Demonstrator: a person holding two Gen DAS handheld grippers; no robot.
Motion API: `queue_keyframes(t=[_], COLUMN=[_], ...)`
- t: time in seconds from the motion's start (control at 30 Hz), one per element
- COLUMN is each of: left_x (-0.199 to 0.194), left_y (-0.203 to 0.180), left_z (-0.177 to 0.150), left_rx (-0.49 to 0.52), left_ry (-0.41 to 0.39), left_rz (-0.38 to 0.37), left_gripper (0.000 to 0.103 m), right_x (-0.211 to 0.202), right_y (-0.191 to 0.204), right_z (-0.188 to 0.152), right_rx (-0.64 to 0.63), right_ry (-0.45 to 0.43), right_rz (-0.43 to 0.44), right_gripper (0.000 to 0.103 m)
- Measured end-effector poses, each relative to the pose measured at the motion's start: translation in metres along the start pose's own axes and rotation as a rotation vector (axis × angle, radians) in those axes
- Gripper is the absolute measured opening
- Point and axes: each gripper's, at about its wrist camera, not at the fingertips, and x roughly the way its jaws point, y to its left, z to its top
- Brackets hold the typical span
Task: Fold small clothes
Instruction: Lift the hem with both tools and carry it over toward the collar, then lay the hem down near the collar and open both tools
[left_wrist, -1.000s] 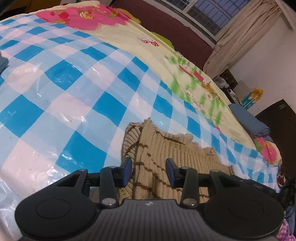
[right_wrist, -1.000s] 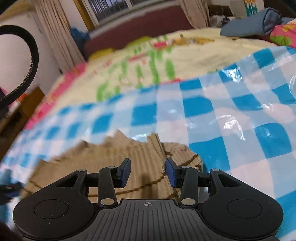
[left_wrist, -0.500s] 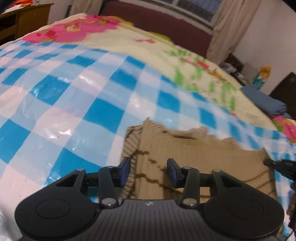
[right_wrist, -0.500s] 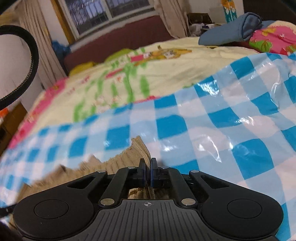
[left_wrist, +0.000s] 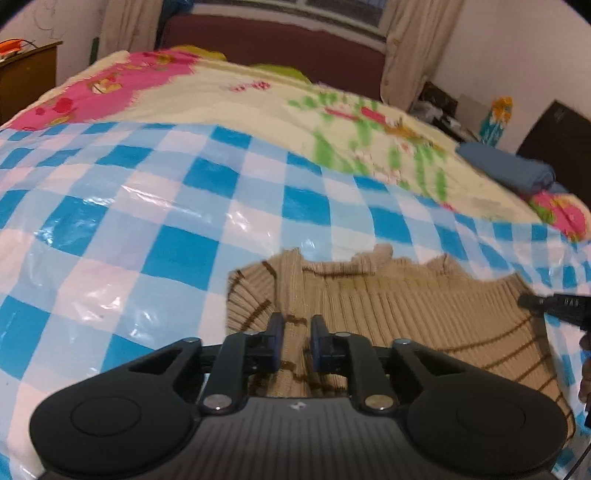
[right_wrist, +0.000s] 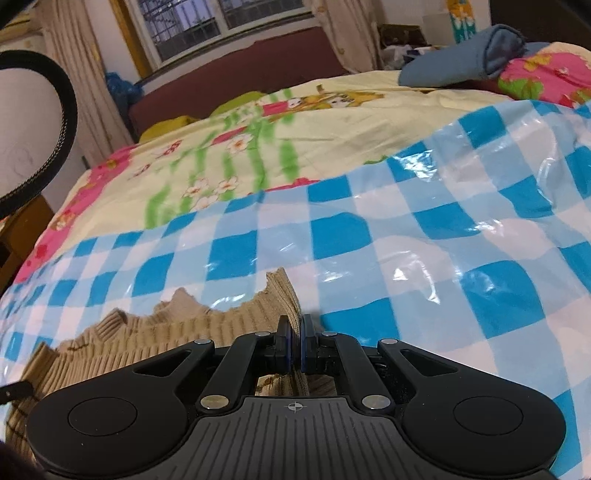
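Observation:
A small tan ribbed knit sweater with brown stripes (left_wrist: 406, 306) lies on a blue-and-white checked plastic sheet (left_wrist: 166, 229). My left gripper (left_wrist: 297, 334) sits over the sweater's left part; its jaws are narrowed with a fold of knit between them and a gap still showing. My right gripper (right_wrist: 294, 339) is shut on the sweater's right edge (right_wrist: 284, 295), with fabric pinched between the pads. The sweater also shows in the right wrist view (right_wrist: 166, 339). The right gripper's tip appears at the right edge of the left wrist view (left_wrist: 554, 304).
The sheet covers a bed with a yellow, pink and green cartoon bedspread (left_wrist: 258, 96). A folded blue cloth (right_wrist: 465, 55) lies at the far right. A dark red headboard (left_wrist: 295, 44), curtains and a wooden cabinet (left_wrist: 26, 74) stand beyond.
My right gripper closed on the sweater's right edge and stays shut. My left gripper's jaws have narrowed around a fold of the sweater. Both cameras tilted up a little.

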Motion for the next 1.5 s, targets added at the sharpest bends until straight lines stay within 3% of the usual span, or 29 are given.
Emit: queue_keyframes(t=[0.07, 0.13, 0.3, 0.37, 0.47, 0.6, 0.7, 0.8, 0.97, 1.1, 1.2, 1.23, 1.3, 1.37, 1.4, 1.5], left_x=[0.009, 0.008, -0.014, -0.007, 0.016, 0.017, 0.006, -0.017, -0.06, -0.075, -0.066, -0.062, -0.057, -0.059, -0.061, -0.068], left_y=[-0.001, -0.002, 0.007, 0.013, 0.016, 0.021, 0.029, 0.033, 0.016, -0.005, -0.004, 0.0, 0.011, 0.021, 0.022, 0.021], left_z=[-0.001, -0.001, 0.008, 0.009, 0.0, -0.003, 0.0, 0.0, -0.02, -0.054, -0.072, -0.078, -0.085, -0.087, -0.086, -0.086], left_rx=[0.013, 0.029, -0.03, -0.053, -0.048, -0.066, -0.117, -0.132, -0.061, 0.005, 0.026, 0.036, 0.061, 0.039, 0.028, 0.016], left_ry=[0.03, 0.025, -0.093, -0.091, -0.029, -0.034, -0.062, -0.126, -0.177, -0.157, -0.103, -0.081, -0.057, -0.057, -0.059, -0.075], left_rz=[0.029, 0.032, 0.023, 0.044, 0.082, 0.081, 0.067, 0.107, 0.106, 0.052, 0.125, 0.152, 0.189, 0.161, 0.161, 0.162], left_gripper=[0.024, 0.013, 0.011, 0.011, 0.011, 0.014, 0.016, 0.017, 0.02, 0.026, 0.026, 0.033, 0.034, 0.034, 0.034, 0.034], right_x=[0.002, 0.001, -0.025, -0.028, -0.007, 0.012, 0.008, -0.013, -0.057, -0.073, -0.073, -0.072, -0.07, -0.063, -0.06, -0.059], right_y=[0.001, 0.0, -0.012, -0.018, -0.014, -0.007, -0.011, -0.011, 0.005, 0.03, 0.043, 0.043, 0.037, 0.025, 0.018, 0.007], right_z=[-0.002, -0.003, 0.009, 0.011, 0.002, -0.014, -0.012, -0.005, -0.009, -0.032, -0.057, -0.064, -0.074, -0.079, -0.08, -0.076], right_rx=[0.002, 0.019, 0.091, 0.128, 0.087, 0.03, 0.055, 0.034, -0.051, -0.124, -0.143, -0.141, -0.134, -0.15, -0.143, -0.085], right_ry=[0.009, 0.006, -0.081, -0.103, -0.044, 0.007, 0.011, -0.055, -0.141, -0.084, -0.018, -0.002, 0.024, 0.052, 0.068, 0.086], right_rz=[0.002, 0.002, 0.043, 0.045, -0.007, -0.05, -0.034, -0.032, -0.009, 0.12, 0.155, 0.152, 0.115, 0.023, 0.005, 0.023], right_gripper=[0.005, 0.005, 0.005, 0.005, 0.005, 0.007, 0.011, 0.011, 0.011, 0.011, 0.011, 0.011, 0.011, 0.008, 0.001, 0.001])
